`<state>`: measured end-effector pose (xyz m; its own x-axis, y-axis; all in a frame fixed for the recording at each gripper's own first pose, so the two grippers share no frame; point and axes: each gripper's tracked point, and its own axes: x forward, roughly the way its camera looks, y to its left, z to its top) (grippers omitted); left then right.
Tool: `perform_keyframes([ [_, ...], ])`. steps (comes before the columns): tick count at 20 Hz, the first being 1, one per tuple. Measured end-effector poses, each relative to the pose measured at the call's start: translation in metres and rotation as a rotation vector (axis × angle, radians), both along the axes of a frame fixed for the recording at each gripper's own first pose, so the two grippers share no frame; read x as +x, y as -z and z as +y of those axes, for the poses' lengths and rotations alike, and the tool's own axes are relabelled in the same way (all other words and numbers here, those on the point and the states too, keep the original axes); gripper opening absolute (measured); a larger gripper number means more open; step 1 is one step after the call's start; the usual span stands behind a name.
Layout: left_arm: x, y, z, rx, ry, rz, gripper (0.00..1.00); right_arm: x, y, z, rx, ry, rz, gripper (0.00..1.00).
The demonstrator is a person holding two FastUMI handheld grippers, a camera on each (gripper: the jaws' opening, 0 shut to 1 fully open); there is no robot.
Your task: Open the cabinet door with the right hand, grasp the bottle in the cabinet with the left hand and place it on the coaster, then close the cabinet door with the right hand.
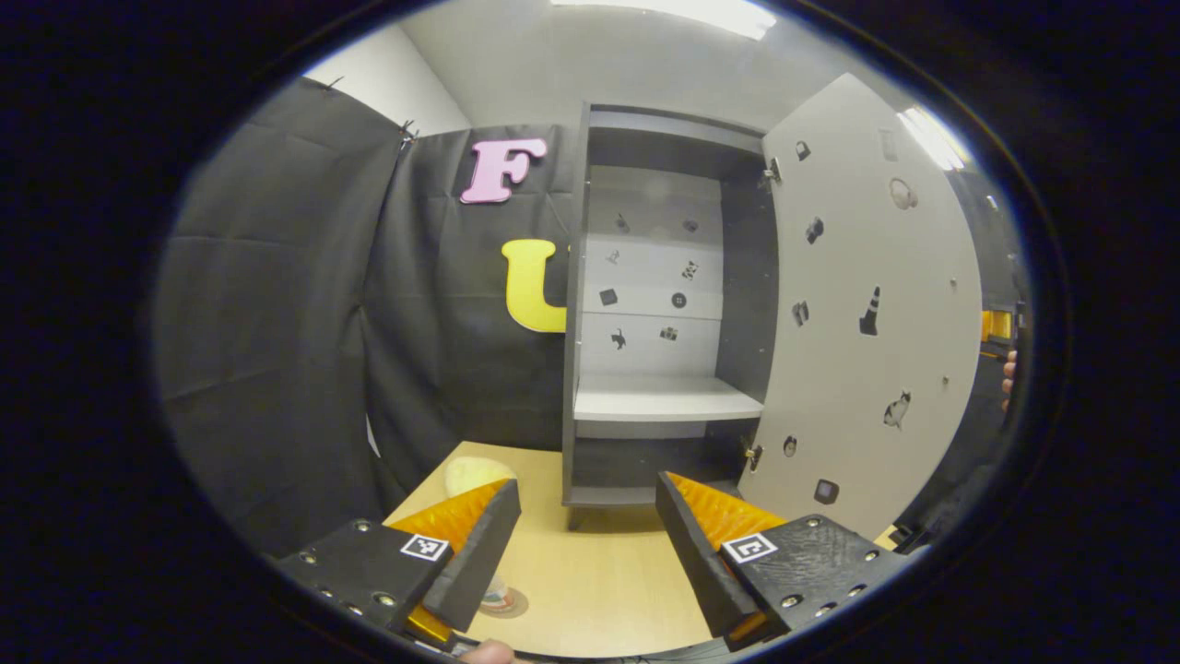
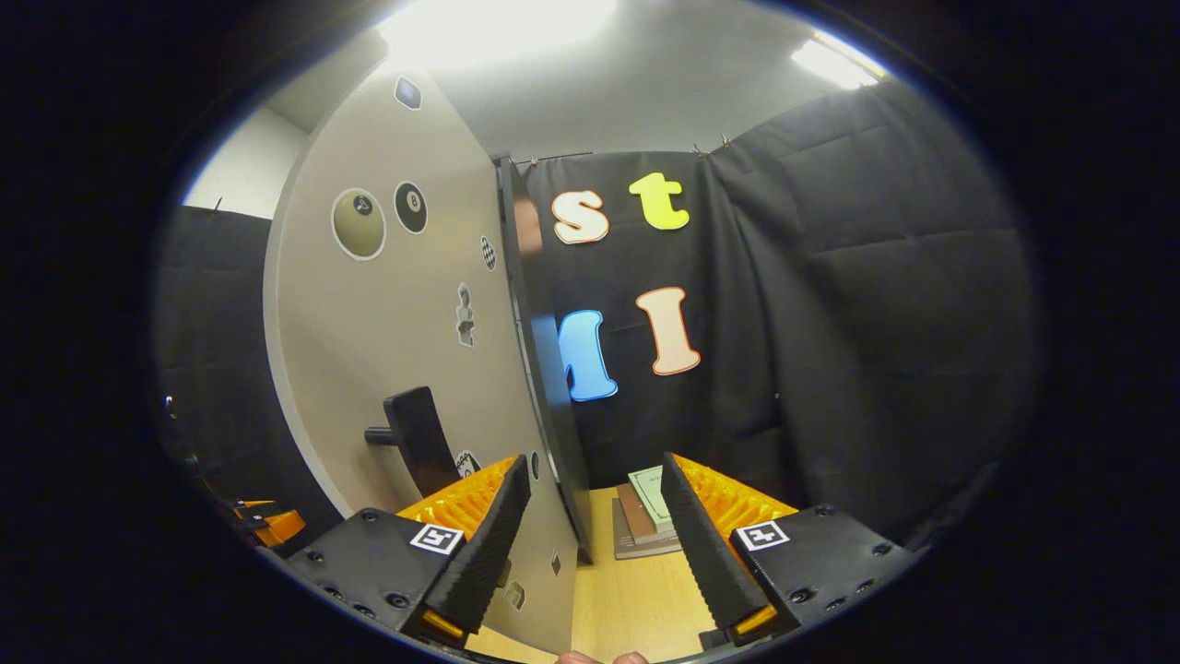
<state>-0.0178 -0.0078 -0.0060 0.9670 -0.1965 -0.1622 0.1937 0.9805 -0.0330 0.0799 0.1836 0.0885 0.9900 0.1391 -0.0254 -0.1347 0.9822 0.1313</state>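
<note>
The cabinet door (image 2: 406, 369) stands swung open at centre-left of the right gripper view, its free edge between the spread fingers of the right gripper (image 2: 590, 526) and its handle (image 2: 415, 443) just left of them. The left gripper (image 1: 585, 535), fingers apart and empty, faces the open cabinet (image 1: 659, 304). At bottom left of its view, beside its left finger, something that may be the bottle (image 1: 495, 595) sits on the coaster (image 1: 513, 605), though too little shows to be sure.

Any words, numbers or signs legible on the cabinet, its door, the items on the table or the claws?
"8", faint and likely: black ball sticker on the cabinet door.
Green booklet: print too small to read.
Other door stickers: pictures, no words.
Square markers on the left claw and right claw: coded patterns, no text.
</note>
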Motion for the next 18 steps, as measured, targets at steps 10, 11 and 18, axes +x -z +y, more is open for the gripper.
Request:
perform_keyframes([
  [10,0.012,0.011,0.069,-0.033,-0.042,0.007,0.92,-0.011,-0.002,0.079,-0.076,-0.061,-0.024,0.92],
  [11,0.015,0.014,0.076,-0.029,-0.046,0.01,0.92,-0.01,-0.003,0.089,-0.074,-0.073,-0.023,0.92],
  [18,0.02,0.013,0.109,-0.031,-0.037,-0.003,0.89,0.006,0.0,0.15,-0.112,-0.159,-0.027,0.92],
])
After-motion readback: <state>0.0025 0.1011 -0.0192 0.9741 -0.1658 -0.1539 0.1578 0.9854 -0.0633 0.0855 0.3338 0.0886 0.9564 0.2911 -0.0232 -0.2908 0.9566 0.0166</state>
